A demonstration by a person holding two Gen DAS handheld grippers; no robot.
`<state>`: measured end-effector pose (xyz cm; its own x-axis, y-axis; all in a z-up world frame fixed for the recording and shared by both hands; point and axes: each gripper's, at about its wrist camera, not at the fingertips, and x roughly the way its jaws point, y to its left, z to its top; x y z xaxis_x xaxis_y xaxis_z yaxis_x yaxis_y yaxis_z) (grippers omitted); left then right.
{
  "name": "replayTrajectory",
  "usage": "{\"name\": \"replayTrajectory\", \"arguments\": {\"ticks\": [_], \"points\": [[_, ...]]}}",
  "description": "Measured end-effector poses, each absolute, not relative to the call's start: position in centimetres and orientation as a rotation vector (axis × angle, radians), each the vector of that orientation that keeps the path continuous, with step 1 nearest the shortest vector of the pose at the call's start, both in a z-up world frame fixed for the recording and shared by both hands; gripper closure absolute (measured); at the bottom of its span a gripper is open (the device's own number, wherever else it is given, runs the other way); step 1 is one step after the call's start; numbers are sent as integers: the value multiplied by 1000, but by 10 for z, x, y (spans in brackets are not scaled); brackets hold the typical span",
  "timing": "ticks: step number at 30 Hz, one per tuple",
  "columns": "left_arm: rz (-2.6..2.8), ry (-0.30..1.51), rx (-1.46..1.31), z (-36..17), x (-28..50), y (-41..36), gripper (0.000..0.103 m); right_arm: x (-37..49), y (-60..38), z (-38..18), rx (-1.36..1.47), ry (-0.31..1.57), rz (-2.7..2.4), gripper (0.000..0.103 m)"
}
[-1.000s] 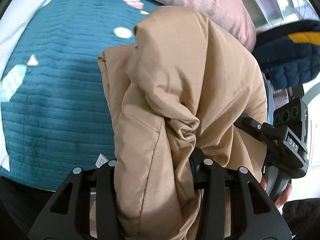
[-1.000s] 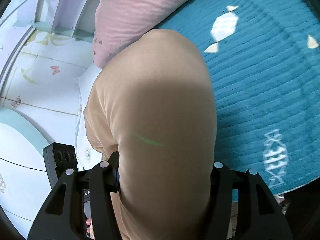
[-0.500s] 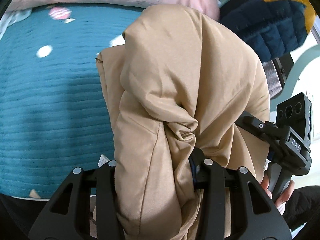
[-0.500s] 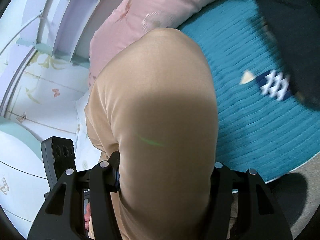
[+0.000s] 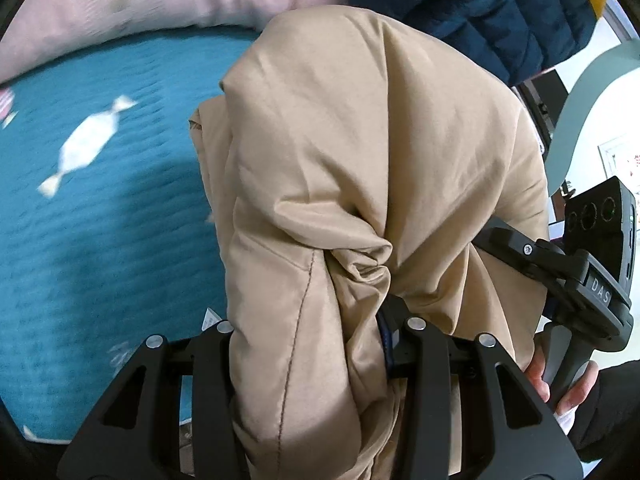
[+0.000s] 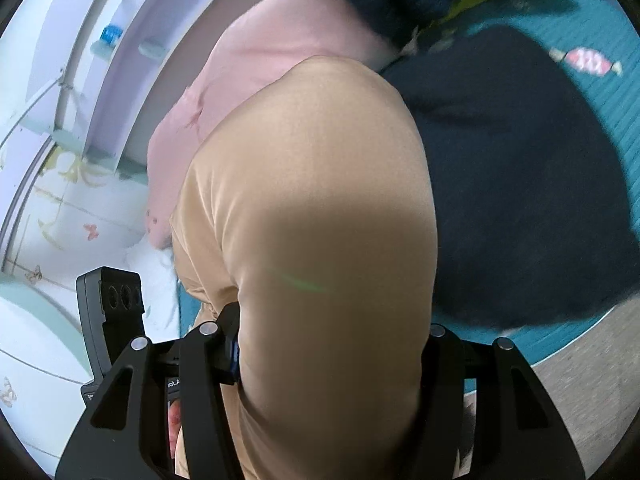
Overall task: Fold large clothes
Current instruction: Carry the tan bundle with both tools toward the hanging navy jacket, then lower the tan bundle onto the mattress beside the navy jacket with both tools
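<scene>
- Since a second ago we have swung both views sideways across the bed: the dark navy garment [image 6: 520,184] now fills the right wrist view where only teal showed, and the navy quilted jacket [image 5: 492,12] has come up large at the top of the left wrist view.
- Our tan garment [image 5: 360,168] looks unchanged in our hold: a bunched, padded bundle lifted clear above the teal bedspread [image 5: 100,240], not lying on it.
- Our left gripper [image 5: 316,336] is clamped on a thick gathered wad of the tan cloth, creases pinching in toward its right finger.
- Our right gripper [image 6: 328,340] holds a smoother, rounded fold of the same cloth between its fingers; its right finger is mostly hidden behind the fabric, but the cloth fills the gap and hangs from it.
- Seen from the left wrist, the right gripper sits just beside the bundle's right side, a hand [image 5: 560,384] on its handle, so we are carrying one garment between two close grips.
- We judge the step in hand to be carrying the garment to a landing spot. To do it well, we should keep both grips firm and level, draw the two grippers apart so the cloth spreads, and lower it onto bare teal, not onto the navy clothes.
- Farther out, the pink pillow [image 6: 260,60] lies along the bedspread's far edge, and a strip of floor [image 6: 592,360] shows past its near edge.
</scene>
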<state>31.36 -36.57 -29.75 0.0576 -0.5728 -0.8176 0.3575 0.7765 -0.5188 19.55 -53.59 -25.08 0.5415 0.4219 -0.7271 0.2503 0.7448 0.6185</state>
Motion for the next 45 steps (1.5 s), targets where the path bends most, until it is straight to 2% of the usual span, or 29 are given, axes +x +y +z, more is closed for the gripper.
{"name": "replayTrajectory", "arguments": {"ticks": [10,17,18,19,21,22,24,26,28,35,45], "points": [[-782,1265,-216,-287,358,-477,62,228,-647,-223,689,950,44,50],[-745,1297,-262,-340,382,-515,60,252,-689,-271,681,1003,66,49],[-737,1291,-259,-350,384,-516,57,256,-695,-279,683,1004,72,48],[-725,1296,-260,-359,386,-518,54,255,-704,-297,680,1009,68,43],[-685,1353,-302,-385,393,-513,41,260,-716,-327,727,1042,28,33],[-692,1356,-319,-391,395,-510,39,258,-724,-342,791,1038,19,29],[-700,1329,-295,-390,397,-504,22,247,-731,-349,833,977,46,30],[-679,1303,-242,-385,400,-498,15,241,-730,-345,812,975,55,28],[-677,1317,-245,-381,404,-495,15,236,-731,-339,785,994,19,26],[-649,1246,-89,-358,399,-487,14,223,-722,-316,674,1038,-45,26],[-567,1199,-26,-320,406,-472,13,184,-735,-290,626,1038,-262,26]]}}
